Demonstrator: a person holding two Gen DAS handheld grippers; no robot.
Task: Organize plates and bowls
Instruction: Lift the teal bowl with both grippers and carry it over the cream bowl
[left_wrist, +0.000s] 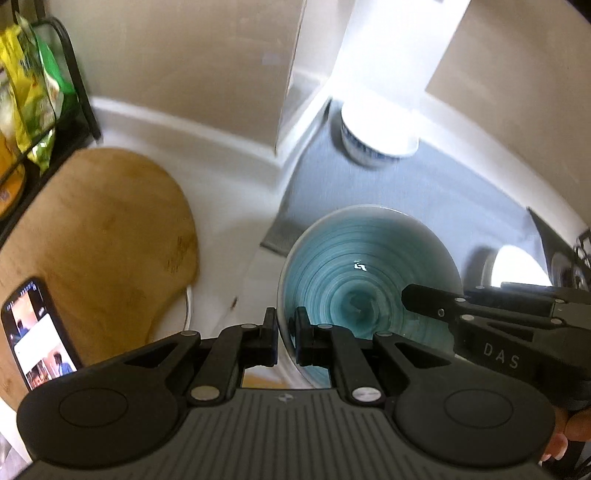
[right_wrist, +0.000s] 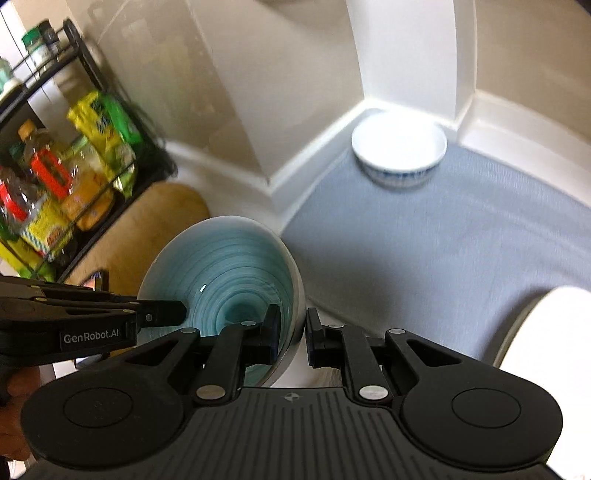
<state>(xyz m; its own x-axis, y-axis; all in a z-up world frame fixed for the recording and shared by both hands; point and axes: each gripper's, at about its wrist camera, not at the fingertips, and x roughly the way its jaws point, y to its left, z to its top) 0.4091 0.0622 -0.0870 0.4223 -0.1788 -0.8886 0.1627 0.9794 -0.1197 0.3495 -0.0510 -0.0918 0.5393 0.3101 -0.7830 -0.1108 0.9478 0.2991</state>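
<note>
A teal bowl (left_wrist: 369, 273) with ring stripes and a pale outside is held in the air between both grippers. My left gripper (left_wrist: 286, 338) is shut on its left rim. My right gripper (right_wrist: 291, 338) straddles the opposite rim of the teal bowl (right_wrist: 225, 269), one finger inside and one outside, clamped on the wall. A white bowl with a blue pattern (left_wrist: 373, 129) sits on the grey mat (left_wrist: 424, 192) in the far corner; it also shows in the right wrist view (right_wrist: 399, 151). Each gripper shows in the other's view, the right one (left_wrist: 424, 301) and the left one (right_wrist: 166, 314).
A wooden cutting board (left_wrist: 99, 236) and a phone (left_wrist: 37, 332) lie at left. A black wire rack (right_wrist: 55, 166) holds bottles and snack bags. A white round object (right_wrist: 546, 332) is at the right edge. White walls close the corner.
</note>
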